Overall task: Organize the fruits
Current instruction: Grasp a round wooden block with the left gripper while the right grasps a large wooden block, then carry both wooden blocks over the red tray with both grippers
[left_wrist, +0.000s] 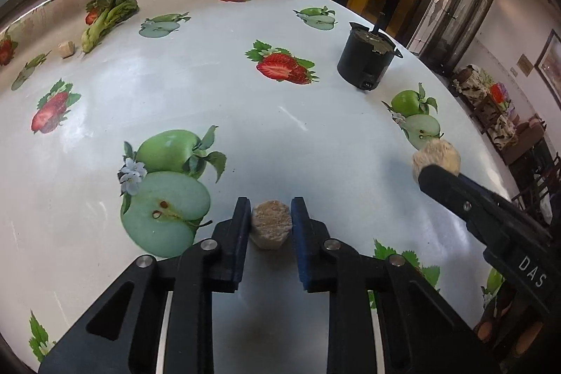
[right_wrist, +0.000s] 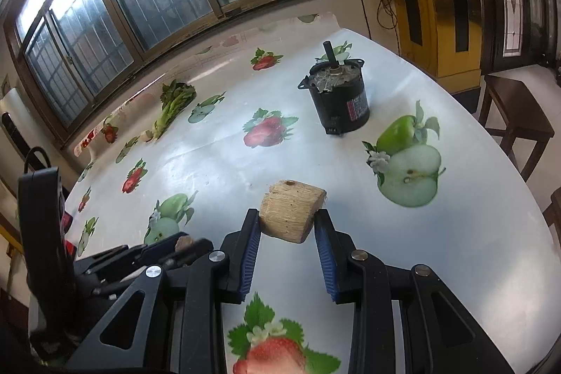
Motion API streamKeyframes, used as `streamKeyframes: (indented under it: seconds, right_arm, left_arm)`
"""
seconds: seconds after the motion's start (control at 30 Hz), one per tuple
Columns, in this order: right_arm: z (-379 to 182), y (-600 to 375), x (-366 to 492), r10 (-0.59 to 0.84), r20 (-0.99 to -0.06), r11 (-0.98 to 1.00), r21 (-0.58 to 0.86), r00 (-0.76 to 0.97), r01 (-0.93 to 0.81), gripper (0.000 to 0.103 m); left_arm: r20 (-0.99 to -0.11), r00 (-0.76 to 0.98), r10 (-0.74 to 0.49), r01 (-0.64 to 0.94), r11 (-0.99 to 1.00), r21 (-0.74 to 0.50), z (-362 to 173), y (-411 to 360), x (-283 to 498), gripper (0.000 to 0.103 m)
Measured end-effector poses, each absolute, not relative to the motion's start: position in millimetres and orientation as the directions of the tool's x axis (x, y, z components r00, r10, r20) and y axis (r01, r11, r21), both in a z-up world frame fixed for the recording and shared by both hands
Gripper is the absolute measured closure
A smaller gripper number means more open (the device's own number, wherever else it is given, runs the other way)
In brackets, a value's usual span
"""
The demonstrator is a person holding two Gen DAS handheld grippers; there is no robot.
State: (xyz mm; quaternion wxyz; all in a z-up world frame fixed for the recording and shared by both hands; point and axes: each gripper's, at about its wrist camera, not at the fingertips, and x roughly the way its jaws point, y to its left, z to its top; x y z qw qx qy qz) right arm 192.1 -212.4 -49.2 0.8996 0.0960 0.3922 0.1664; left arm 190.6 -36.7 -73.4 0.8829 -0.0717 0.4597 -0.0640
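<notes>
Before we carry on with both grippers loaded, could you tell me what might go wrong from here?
1. The left gripper pinches its small beige chunk only at the fingertips, so it may slip out on lifting.
2. The right gripper holds its tapered fibrous chunk by slanted sides; it could twist or pop free.
3. The two grippers work close together, so they may collide, and the black motor stands just beyond them.

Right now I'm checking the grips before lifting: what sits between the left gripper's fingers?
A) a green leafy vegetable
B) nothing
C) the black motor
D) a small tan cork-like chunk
D: in the left wrist view the left gripper has both pads pressed against a small tan chunk, while the leafy vegetable and black motor lie farther off on the table.
</notes>
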Motion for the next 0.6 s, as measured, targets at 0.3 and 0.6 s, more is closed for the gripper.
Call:
streamKeyframes:
  seconds: [0.3,0.6]
  right_arm:
    - [-37,-204,148,0.45,-0.639,0.892,0.356,0.624,-0.279,0.07]
    - [-27,-157,113,0.529,-0.622,0.848,0.358,0.578,-0.391,0.07]
  left_arm:
    - [-0.801,0.59,-0.097,-0.077,0.982,-0.175,-58,16,133,0.083]
    - [-0.787,0.616,-0.037,-0.183,0.965,-0.188,-42,62,73,0.083]
